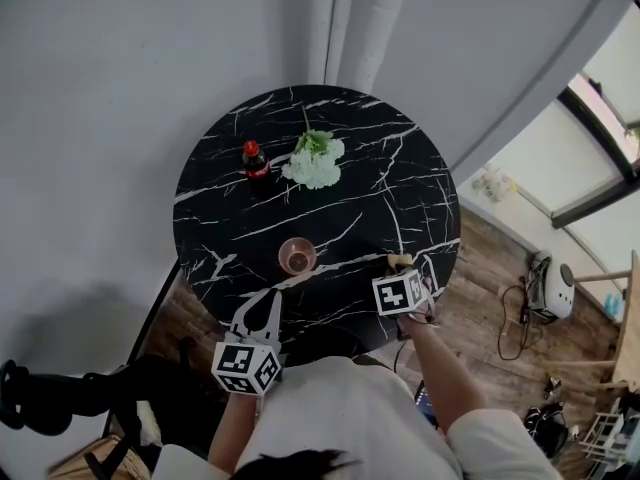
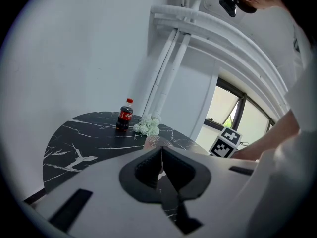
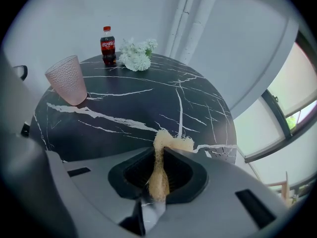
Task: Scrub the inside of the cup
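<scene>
A pale pink textured cup (image 1: 297,256) (image 3: 67,80) stands upright on the black marble table (image 1: 400,168), near its front edge. My right gripper (image 1: 402,265) (image 3: 159,155) is to the cup's right over the table's front right edge, shut on a tan fibrous scrub pad (image 3: 166,145) (image 1: 399,260) that sticks out past the jaw tips. My left gripper (image 1: 268,303) (image 2: 160,155) hangs at the front left edge, just short of the cup (image 2: 157,142), with its jaws shut and nothing between them.
A small cola bottle (image 1: 254,160) (image 3: 108,46) (image 2: 124,116) and a bunch of white flowers (image 1: 315,162) (image 3: 136,55) (image 2: 147,126) stand at the back of the table. White pipes (image 1: 345,23) run up the wall behind. A wooden floor with cables and a white appliance (image 1: 553,288) lies to the right.
</scene>
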`<state>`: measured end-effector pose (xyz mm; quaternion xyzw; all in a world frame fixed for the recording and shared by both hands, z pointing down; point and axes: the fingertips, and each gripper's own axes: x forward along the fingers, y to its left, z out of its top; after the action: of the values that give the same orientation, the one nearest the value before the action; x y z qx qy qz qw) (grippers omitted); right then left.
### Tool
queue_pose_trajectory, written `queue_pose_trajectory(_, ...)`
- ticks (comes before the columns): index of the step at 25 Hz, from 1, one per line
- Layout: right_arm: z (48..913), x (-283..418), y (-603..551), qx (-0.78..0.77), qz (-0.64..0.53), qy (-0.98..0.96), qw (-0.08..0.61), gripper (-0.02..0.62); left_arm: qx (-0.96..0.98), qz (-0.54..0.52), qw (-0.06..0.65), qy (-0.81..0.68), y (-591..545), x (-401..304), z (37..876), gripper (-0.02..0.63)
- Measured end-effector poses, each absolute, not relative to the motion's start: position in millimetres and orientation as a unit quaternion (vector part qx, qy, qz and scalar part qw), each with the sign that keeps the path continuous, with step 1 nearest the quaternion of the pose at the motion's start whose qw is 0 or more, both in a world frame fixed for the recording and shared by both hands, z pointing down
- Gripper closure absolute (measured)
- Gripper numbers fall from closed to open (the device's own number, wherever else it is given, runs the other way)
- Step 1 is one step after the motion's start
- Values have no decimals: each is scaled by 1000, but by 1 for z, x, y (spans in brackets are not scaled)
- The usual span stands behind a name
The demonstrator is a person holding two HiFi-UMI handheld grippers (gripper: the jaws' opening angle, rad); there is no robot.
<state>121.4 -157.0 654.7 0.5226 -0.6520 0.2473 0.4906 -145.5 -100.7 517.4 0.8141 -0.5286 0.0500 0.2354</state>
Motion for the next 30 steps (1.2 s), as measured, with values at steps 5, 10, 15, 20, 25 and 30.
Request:
queue_pose_trajectory(5,655,120,-156,516,253,-659,485,532,804,40,256,-535,-101,-149,522,594)
queue_pose_trajectory(10,655,110,-152,504,279,-673,463,454,800,32,264,-537,-99,-150,524,594)
queue_pose_trajectory(15,641,106,-153,515,287,-689,423,419,802,25,263,-535,-98,-147,521,594)
queue_pose_trajectory(20,632,104,-151,505,288,-706,405,390,808,26,252,-532,-99,-144,518,594)
queue_pose_trajectory(25,616,105,-151,507,261,-723,390,382,819,38,242,-520,-101,-140,517,594)
queue_pose_trajectory(30,587,104,-153,520,280,-739,325,377,818,26,248,-518,-104,-138,512,594)
